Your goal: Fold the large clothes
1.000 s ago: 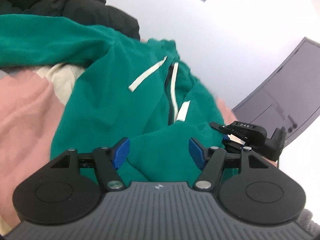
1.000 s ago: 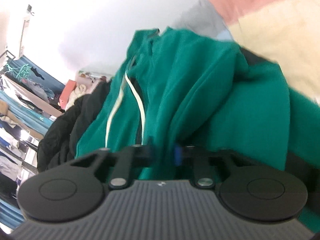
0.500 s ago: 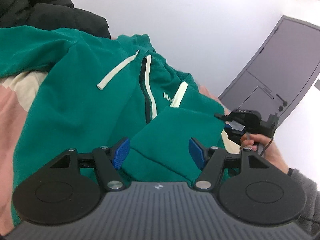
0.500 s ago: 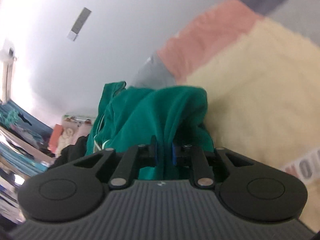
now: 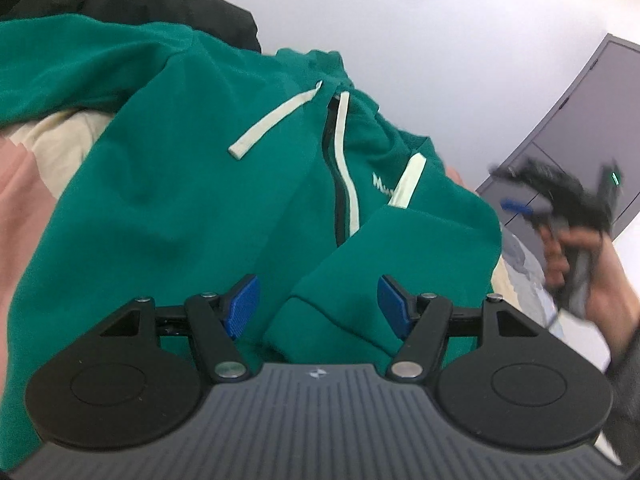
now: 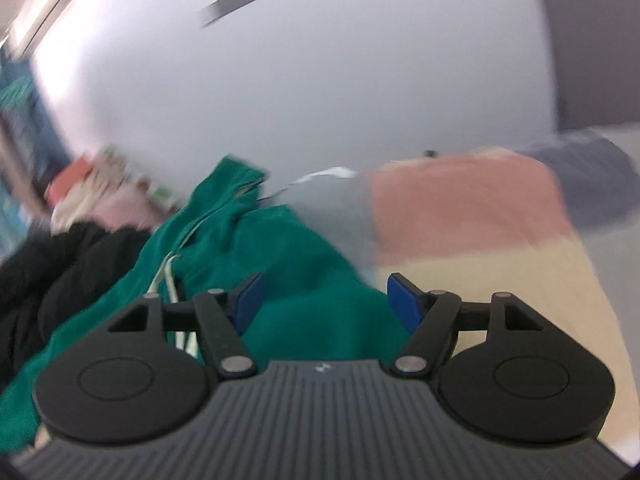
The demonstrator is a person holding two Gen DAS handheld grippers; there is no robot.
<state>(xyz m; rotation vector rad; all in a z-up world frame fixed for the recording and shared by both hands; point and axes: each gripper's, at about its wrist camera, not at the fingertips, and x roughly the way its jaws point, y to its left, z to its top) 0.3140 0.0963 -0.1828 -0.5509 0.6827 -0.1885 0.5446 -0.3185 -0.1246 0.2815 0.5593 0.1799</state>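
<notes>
The right gripper (image 6: pixel 322 298) has just been opening and now stands wide with nothing pinched, the folded-in sleeve (image 5: pixel 372 280) lying loose on the green zip hoodie (image 5: pixel 192 200). The left gripper (image 5: pixel 318 300) hangs equally wide over that sleeve's cuff, gripping nothing. The hoodie lies front-up on the pink-and-cream blanket (image 6: pixel 472 220), its right side near the blanket's edge. To fold well, I would next pinch the other sleeve near its cuff, keeping the drawstrings (image 5: pixel 272 126) clear.

Bedroom: striped blanket (image 6: pixel 460 216), piled clothes (image 6: pixel 92 200), grey door (image 5: pixel 568 140).
</notes>
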